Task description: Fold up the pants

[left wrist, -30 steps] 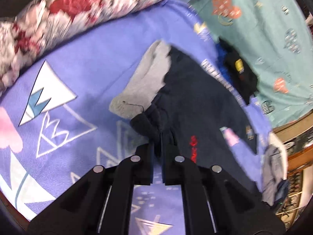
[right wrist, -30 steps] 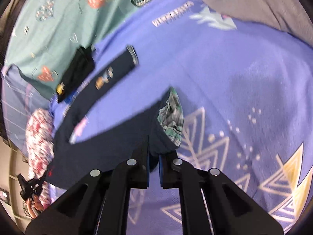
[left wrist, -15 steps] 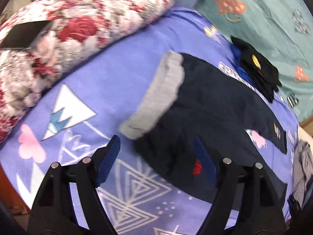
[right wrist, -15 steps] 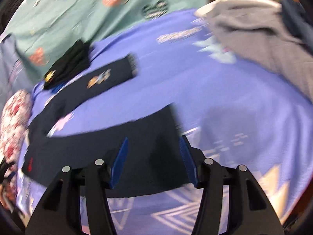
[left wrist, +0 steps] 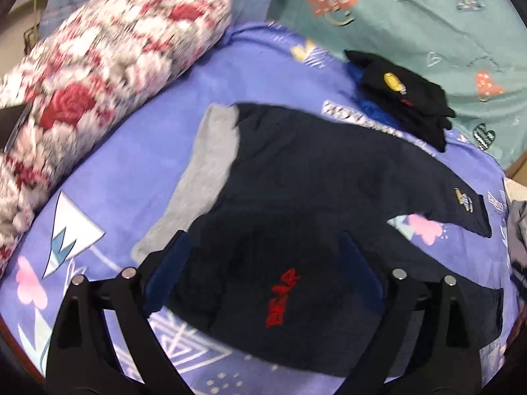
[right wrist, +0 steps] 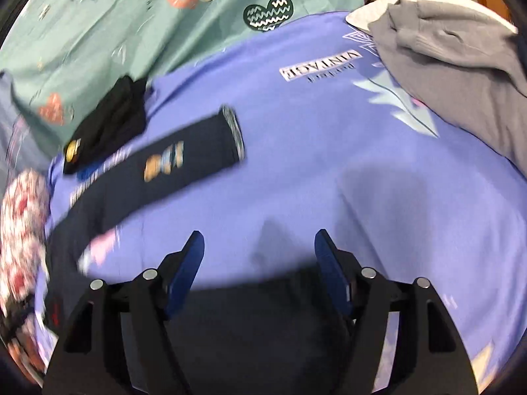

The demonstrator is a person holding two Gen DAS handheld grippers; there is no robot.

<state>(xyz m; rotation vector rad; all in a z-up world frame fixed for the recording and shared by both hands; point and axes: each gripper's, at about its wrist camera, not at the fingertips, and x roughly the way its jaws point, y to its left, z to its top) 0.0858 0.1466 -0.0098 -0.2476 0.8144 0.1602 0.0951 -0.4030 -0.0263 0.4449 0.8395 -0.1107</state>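
The navy pants (left wrist: 306, 177) were laid flat on the bed's purple sheet (left wrist: 138, 151), legs spread apart, the grey lining of the waistband (left wrist: 204, 177) turned outward on the side toward the floral pillow (left wrist: 98, 52). No fold was yet made, so the spreading step was judged finished and the first fold about to begin. The left gripper (left wrist: 263, 273) was held wide apart above the hip with the red lettering, nothing gripped. The right gripper (right wrist: 258, 270) was likewise held apart, empty, over the near leg's hem. One leg would probably need to be taken at hem and waist and carried across onto the other leg (right wrist: 184, 161). Beyond, a folded black garment (left wrist: 405, 98) was seen against a teal sheet (left wrist: 411, 16), and a grey garment (right wrist: 454, 59) at the bed's end.
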